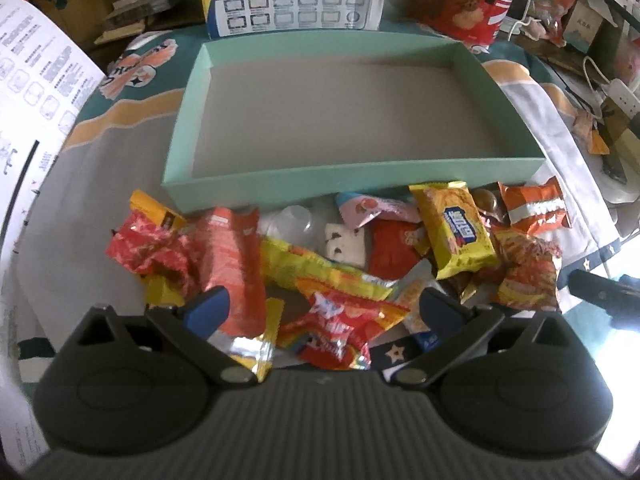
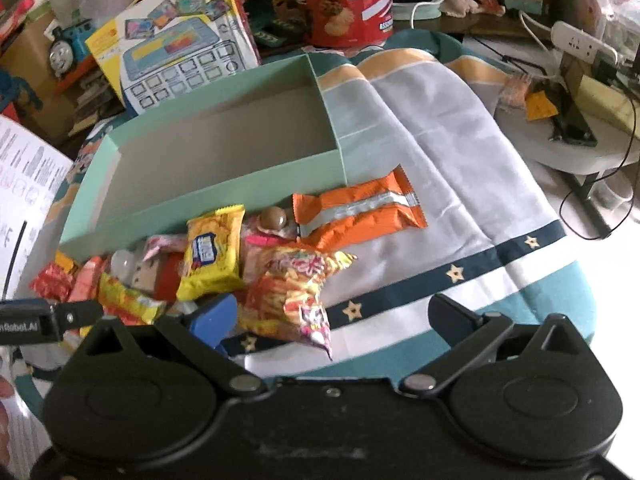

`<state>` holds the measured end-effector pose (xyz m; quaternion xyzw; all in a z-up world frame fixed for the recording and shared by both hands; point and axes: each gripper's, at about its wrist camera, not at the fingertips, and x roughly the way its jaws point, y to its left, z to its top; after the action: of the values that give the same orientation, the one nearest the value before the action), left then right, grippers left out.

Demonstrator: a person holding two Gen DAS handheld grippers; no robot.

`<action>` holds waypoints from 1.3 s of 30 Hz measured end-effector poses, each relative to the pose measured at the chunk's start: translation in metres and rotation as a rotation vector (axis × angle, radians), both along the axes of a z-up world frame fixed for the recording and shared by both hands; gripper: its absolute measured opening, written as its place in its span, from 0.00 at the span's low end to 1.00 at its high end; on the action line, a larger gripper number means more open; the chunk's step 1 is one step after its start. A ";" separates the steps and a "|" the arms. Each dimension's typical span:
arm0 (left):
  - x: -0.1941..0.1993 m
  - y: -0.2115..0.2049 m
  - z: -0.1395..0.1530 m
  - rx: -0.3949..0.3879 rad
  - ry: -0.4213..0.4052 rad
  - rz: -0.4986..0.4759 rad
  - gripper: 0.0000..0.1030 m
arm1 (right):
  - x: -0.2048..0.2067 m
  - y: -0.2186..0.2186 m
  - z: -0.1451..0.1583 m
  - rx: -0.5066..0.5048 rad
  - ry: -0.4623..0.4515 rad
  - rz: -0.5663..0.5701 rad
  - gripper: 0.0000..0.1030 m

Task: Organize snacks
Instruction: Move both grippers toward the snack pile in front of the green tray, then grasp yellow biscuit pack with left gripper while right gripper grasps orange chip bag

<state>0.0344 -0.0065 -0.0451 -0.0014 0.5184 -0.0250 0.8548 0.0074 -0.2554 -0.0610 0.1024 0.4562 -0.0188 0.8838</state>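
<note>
Mint-green box (image 1: 256,186) sits empty on the far side, snacks (image 1: 320,256) piled against its near wall, ready for sorting. Left gripper (image 1: 324,306) hovers spread over the pile, holding nothing. Right gripper (image 2: 332,316) is spread too, near the noodle bag (image 2: 296,292).

Cluttered lived-in home room, patterned cloth (image 2: 440,152) spread as the work surface, toy box (image 2: 180,52) and blue toy train (image 2: 66,50) stood behind it, red biscuit tin (image 2: 344,0) beside them, power strip (image 2: 580,44) and cables lay at right.
</note>
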 end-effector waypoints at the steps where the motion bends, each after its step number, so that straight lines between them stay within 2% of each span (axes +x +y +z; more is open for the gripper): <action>1: 0.003 -0.002 -0.002 -0.001 0.003 0.001 1.00 | 0.003 0.001 -0.004 0.005 0.002 0.001 1.00; 6: 0.020 -0.018 -0.008 -0.013 0.024 -0.015 1.00 | 0.017 0.008 -0.017 0.073 0.003 0.025 0.91; 7: 0.023 -0.022 -0.009 -0.015 0.023 -0.022 1.00 | 0.018 0.009 -0.020 0.077 0.004 0.030 0.82; 8: 0.026 -0.028 -0.010 -0.014 0.023 -0.032 1.00 | 0.020 0.009 -0.023 0.085 0.009 0.040 0.66; 9: 0.030 -0.035 -0.011 -0.012 0.026 -0.041 1.00 | 0.021 0.007 -0.026 0.100 0.011 0.048 0.56; 10: 0.033 -0.041 -0.012 -0.010 0.028 -0.049 1.00 | 0.020 0.004 -0.027 0.129 0.005 0.056 0.47; 11: 0.037 -0.048 -0.013 -0.009 0.030 -0.059 1.00 | 0.018 0.002 -0.027 0.144 0.000 0.056 0.44; 14: 0.046 -0.068 -0.016 -0.005 0.031 -0.085 1.00 | 0.011 -0.006 -0.025 0.132 -0.026 0.050 0.44; 18: 0.060 -0.094 -0.027 0.022 0.029 -0.101 1.00 | 0.005 -0.018 -0.028 0.173 -0.020 0.045 0.44; 21: 0.068 -0.104 -0.038 0.036 0.044 -0.097 0.92 | 0.001 -0.021 -0.031 0.186 -0.016 0.051 0.44; 24: 0.073 -0.108 -0.047 0.016 0.060 -0.101 0.70 | 0.001 -0.019 -0.034 0.190 -0.012 0.062 0.49; 25: 0.073 -0.108 -0.049 -0.001 0.064 -0.107 0.54 | 0.000 -0.018 -0.034 0.187 -0.013 0.065 0.50; 26: 0.073 -0.108 -0.050 -0.012 0.067 -0.113 0.50 | -0.001 -0.017 -0.033 0.184 -0.013 0.069 0.52; 29: 0.068 -0.104 -0.050 -0.017 0.044 -0.132 0.49 | 0.003 -0.013 -0.034 0.166 -0.013 0.081 0.56; 32: 0.068 -0.095 -0.050 -0.026 0.050 -0.127 0.49 | 0.009 -0.007 -0.035 0.143 -0.011 0.095 0.64; 34: 0.069 -0.090 -0.050 -0.026 0.055 -0.127 0.49 | 0.013 0.000 -0.039 0.120 -0.004 0.106 0.66; 37: 0.068 -0.085 -0.049 -0.032 0.055 -0.130 0.49 | 0.016 0.009 -0.045 0.099 0.014 0.123 0.66; 39: 0.066 -0.084 -0.048 -0.031 0.045 -0.142 0.49 | 0.015 0.011 -0.045 0.080 -0.001 0.117 0.54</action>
<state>0.1000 -0.0901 -0.0935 0.0214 0.5359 -0.0936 0.8388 0.0223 -0.2446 -0.1059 0.1107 0.4613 0.0509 0.8788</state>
